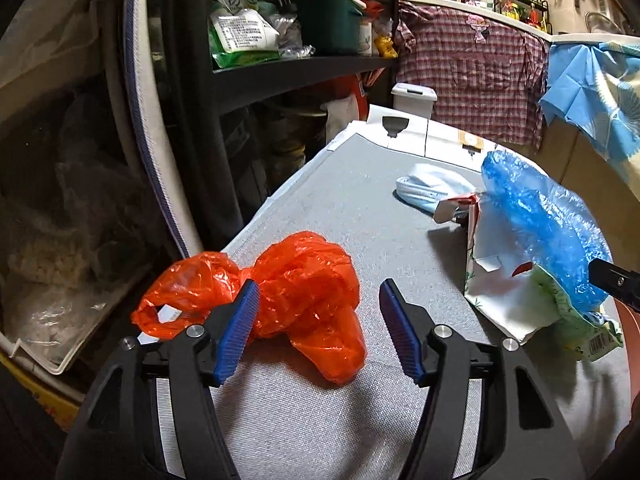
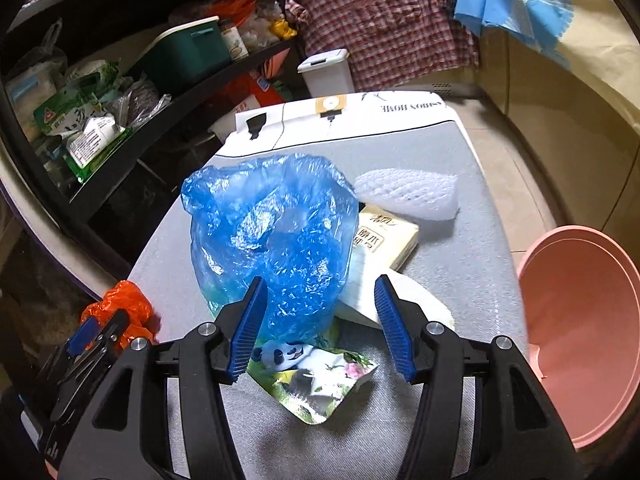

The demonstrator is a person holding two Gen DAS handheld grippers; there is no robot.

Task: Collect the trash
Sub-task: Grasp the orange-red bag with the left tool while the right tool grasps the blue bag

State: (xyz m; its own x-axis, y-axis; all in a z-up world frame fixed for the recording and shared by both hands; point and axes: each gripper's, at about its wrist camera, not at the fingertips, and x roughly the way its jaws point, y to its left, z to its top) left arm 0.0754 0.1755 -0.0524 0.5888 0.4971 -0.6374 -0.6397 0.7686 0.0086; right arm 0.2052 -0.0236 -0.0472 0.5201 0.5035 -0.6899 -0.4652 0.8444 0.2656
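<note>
A crumpled orange plastic bag [image 1: 296, 292] lies on the grey table top [image 1: 352, 208]. My left gripper [image 1: 319, 286] hangs open over it; its left pad overlaps the bag and its right pad is clear of it. A blue plastic bag [image 2: 272, 232] stands puffed up on a panda-print wrapper [image 2: 316, 380]. My right gripper [image 2: 321, 280] is open around the blue bag's lower part, and its pads do not press on the bag. A tissue pack [image 2: 384, 236], a white foam net [image 2: 408, 192] and a face mask [image 1: 432, 192] also lie on the table.
A pink bucket [image 2: 588, 320] stands on the floor at the table's right edge. A dark shelf [image 1: 304, 64] packed with bags and a green box stands along the left. A small white bin [image 2: 328, 72] and a hanging checked shirt [image 2: 384, 20] are beyond the table's far end.
</note>
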